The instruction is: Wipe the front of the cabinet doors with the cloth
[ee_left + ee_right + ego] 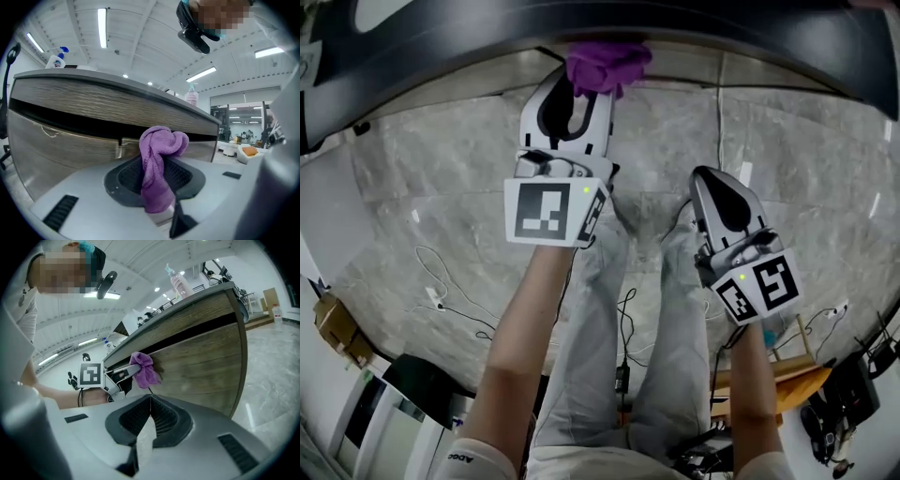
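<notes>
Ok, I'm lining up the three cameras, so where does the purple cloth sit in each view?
Head view: purple cloth at top centre, held by the left gripper.
Left gripper view: centre, pinched in its fingers.
Right gripper view: left of centre, by the cabinet front.
Shared landmark: the wood-grain cabinet front.

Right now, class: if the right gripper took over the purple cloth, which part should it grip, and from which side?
Probably the bunched head of the purple cloth, standing out past the tips of the left gripper, shut on its tail. Come from the right, alongside the cabinet door: the door lies ahead, the left gripper behind. The right gripper is shut, so open it first.
</notes>
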